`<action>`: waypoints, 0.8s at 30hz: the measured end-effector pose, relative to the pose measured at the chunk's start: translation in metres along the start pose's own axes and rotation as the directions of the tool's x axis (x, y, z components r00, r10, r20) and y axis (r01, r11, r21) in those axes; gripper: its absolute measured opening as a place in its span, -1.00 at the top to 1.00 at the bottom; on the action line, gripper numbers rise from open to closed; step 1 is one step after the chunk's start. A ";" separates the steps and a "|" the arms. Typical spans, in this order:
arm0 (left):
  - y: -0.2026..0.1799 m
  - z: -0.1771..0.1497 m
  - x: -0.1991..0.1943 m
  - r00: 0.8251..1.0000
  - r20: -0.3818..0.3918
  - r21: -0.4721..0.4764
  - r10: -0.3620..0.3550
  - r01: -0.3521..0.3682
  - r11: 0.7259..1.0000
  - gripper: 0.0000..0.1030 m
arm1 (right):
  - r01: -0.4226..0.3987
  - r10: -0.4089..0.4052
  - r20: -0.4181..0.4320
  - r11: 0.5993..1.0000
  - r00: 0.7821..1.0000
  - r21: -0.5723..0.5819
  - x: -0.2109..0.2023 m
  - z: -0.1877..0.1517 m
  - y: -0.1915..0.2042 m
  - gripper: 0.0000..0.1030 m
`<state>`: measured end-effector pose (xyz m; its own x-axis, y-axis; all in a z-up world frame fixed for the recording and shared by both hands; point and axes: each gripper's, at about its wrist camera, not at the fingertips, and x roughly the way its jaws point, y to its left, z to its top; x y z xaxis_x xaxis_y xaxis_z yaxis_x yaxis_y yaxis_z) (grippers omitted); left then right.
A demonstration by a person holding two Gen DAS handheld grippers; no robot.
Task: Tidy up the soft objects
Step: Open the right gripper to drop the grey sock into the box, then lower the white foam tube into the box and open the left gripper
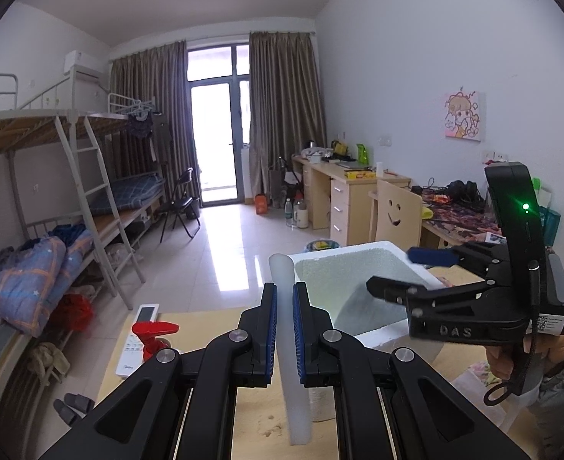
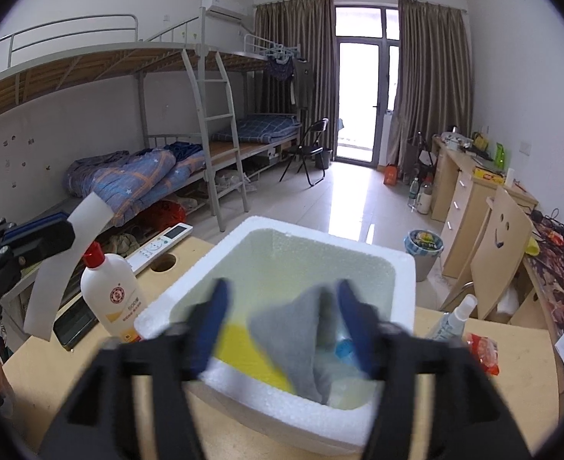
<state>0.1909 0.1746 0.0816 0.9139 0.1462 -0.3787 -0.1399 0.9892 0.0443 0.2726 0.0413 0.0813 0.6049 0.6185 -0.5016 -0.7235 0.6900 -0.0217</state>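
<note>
Left tool point(image 1: 285, 329): in the left wrist view, its two blue-padded fingers are clamped on a white foam strip point(image 1: 287, 345), which runs upright between the pads, its top end above them and its lower end down toward the desk point(image 1: 213, 322).
Right tool, left wrist view point(image 1: 397, 272): held by a hand point(image 1: 527, 356) at the right, hovering over the white foam box point(image 1: 343, 280); fingers spread apart, nothing between them.
Foam box, left wrist view: stands on the desk just beyond the left tool; its inside is mostly out of sight from here.
Desk items, left wrist view: a white remote control point(image 1: 138, 339) lies at the left edge, with the red cap of a bottle point(image 1: 153, 335) beside it.
Right tool, right wrist view point(image 2: 282, 322): blurred, fingers wide apart above the near side of the box point(image 2: 404, 280), gripping nothing.
Soft objects, right wrist view: a grey cloth point(image 2: 293, 341) sits inside the box, leaning against a yellow sponge-like piece point(image 2: 243, 349) on its left, with a bluish clear item point(image 2: 343, 349) on its right.
Foam strip, right wrist view point(image 2: 63, 264): hangs tilted from the left tool point(image 2: 58, 230) at the left, outside the box and above the desk point(image 2: 523, 383).
Other items, right wrist view: the white bottle point(image 2: 111, 295) stands just left of the box; the remote point(image 2: 159, 247) lies behind it; a spray bottle point(image 2: 452, 318) and a red packet point(image 2: 483, 352) sit to the right.
</note>
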 end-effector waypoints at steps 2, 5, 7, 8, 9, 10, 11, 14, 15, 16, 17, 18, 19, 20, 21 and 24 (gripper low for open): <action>0.000 0.001 0.000 1.000 0.000 0.001 0.000 0.000 1.000 0.83 | -0.006 0.006 0.009 1.000 1.000 -0.005 -0.004 0.001 0.002 -0.70; 0.001 0.000 0.000 1.000 -0.003 -0.001 0.001 -0.001 1.000 0.83 | -0.011 0.011 0.018 1.000 1.000 -0.015 -0.009 0.003 0.005 -0.82; -0.002 0.001 0.000 1.000 -0.005 0.001 0.000 0.000 1.000 0.83 | -0.013 0.013 0.026 1.000 1.000 -0.019 -0.011 0.004 0.007 -0.90; -0.002 0.001 0.000 1.000 -0.006 0.003 -0.002 0.002 1.000 0.83 | -0.014 0.015 0.029 1.000 0.999 -0.024 -0.014 0.004 0.008 -0.91; -0.002 0.001 -0.001 1.000 -0.006 0.002 -0.002 0.002 1.000 0.83 | -0.011 0.012 0.030 1.000 0.999 -0.025 -0.014 0.004 0.007 -0.91; -0.003 0.002 0.000 1.000 -0.007 0.003 -0.004 0.004 1.000 0.83 | -0.004 0.005 0.031 1.000 0.999 -0.029 -0.016 0.003 0.007 -0.92; -0.003 0.003 0.000 1.000 -0.008 0.004 -0.004 0.004 1.000 0.83 | -0.001 0.003 0.034 0.999 0.999 -0.035 -0.019 0.003 0.008 -0.93; -0.004 0.005 0.002 1.000 -0.013 0.006 -0.012 0.012 1.000 0.83 | 0.004 -0.002 0.042 1.000 0.999 -0.028 -0.025 0.002 0.007 -0.94; -0.005 0.006 0.003 1.000 -0.016 0.007 -0.018 0.018 1.000 0.83 | 0.004 -0.003 0.046 1.000 0.999 -0.024 -0.028 0.001 0.005 -0.94; -0.007 0.008 0.005 1.000 -0.019 0.009 -0.019 0.020 1.000 0.83 | 0.006 -0.005 0.052 1.000 0.999 -0.022 -0.031 0.001 0.004 -0.94; -0.008 0.009 0.006 1.000 -0.020 0.009 -0.024 0.024 1.000 0.83 | 0.009 -0.008 0.058 1.000 0.998 -0.019 -0.036 0.001 0.002 -0.94; -0.010 0.010 0.007 0.999 -0.022 0.010 -0.030 0.030 0.999 0.83 | 0.009 -0.008 0.065 1.000 0.998 -0.018 -0.040 0.001 0.001 -0.94; -0.012 0.011 0.007 0.999 -0.021 0.014 -0.037 0.037 0.999 0.83 | 0.010 -0.009 0.070 1.000 0.998 -0.017 -0.043 0.000 0.001 -0.94; -0.014 0.011 0.008 0.999 -0.021 0.018 -0.042 0.042 0.999 0.83 | 0.013 -0.011 0.077 1.000 0.997 -0.016 -0.048 -0.001 -0.001 -0.94; -0.015 0.012 0.008 0.999 -0.021 0.020 -0.049 0.050 0.999 0.83 | 0.018 -0.016 0.088 1.000 0.996 -0.014 -0.053 -0.001 -0.003 -0.94; -0.021 0.014 0.011 0.998 -0.021 0.025 -0.067 0.067 0.997 0.83 | 0.028 -0.026 0.109 1.000 0.994 -0.013 -0.065 -0.004 -0.005 -0.95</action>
<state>0.2089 0.1556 0.0896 0.9129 0.0797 -0.4002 -0.0687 0.9968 0.0418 0.2356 -0.0041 0.1107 0.6565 0.6373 -0.4036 -0.7105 0.7022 -0.0469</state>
